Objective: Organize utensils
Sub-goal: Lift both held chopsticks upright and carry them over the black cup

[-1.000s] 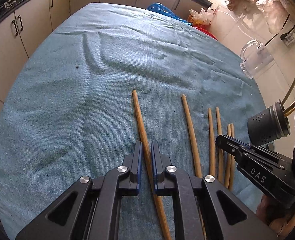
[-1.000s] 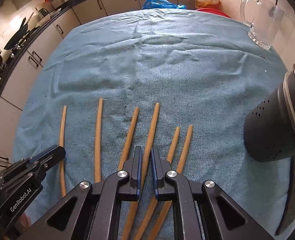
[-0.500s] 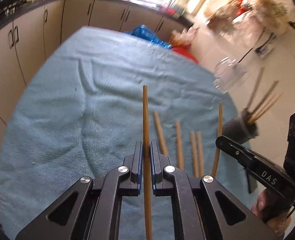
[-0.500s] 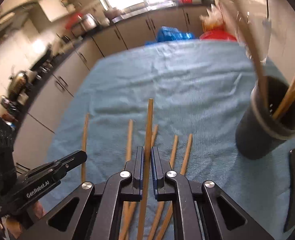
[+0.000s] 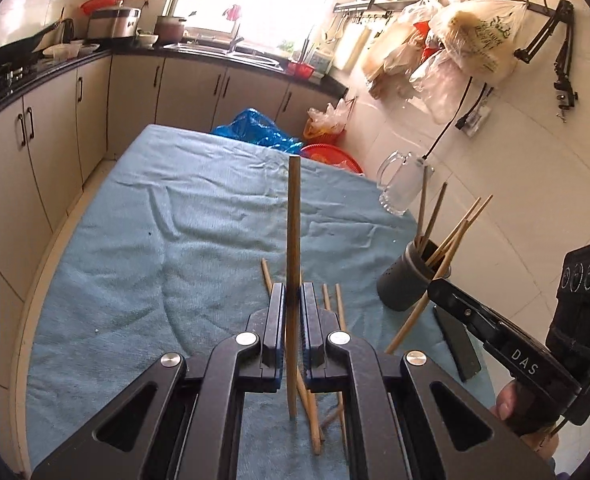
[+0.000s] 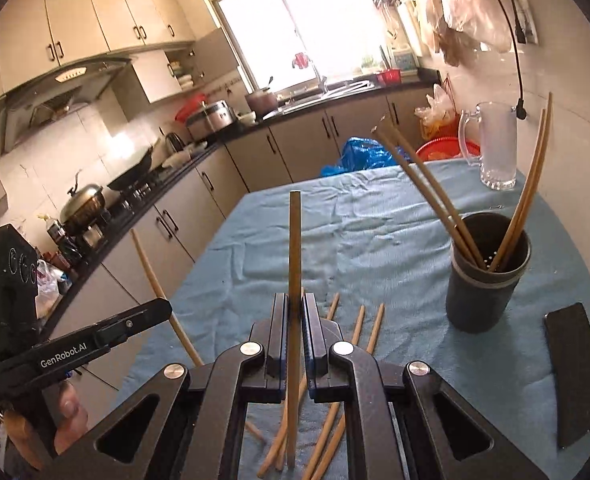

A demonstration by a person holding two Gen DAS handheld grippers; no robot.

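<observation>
My left gripper [image 5: 294,300] is shut on a wooden chopstick [image 5: 294,232], lifted off the blue towel [image 5: 155,248] and pointing away from me. My right gripper [image 6: 294,308] is shut on another chopstick [image 6: 294,248], also raised. Each gripper shows in the other's view, the right gripper [image 5: 435,282] and the left gripper [image 6: 167,306], each with its stick slanting out of its tip. A dark holder cup [image 6: 485,300] with several chopsticks stands on the right of the towel, also in the left wrist view [image 5: 401,286]. Several loose chopsticks [image 6: 359,328] lie on the towel below the grippers.
A clear glass mug [image 6: 495,148] stands at the towel's far right near the tiled wall. A flat black object [image 6: 575,368] lies to the right of the holder. Kitchen cabinets [image 5: 35,140] run along the left, and bags and baskets sit beyond the table's far end.
Both grippers have lifted their chopsticks off the towel and tipped upward, so the sticks now stand clear of the cloth. The holder cup has come nearer in the right wrist view.
</observation>
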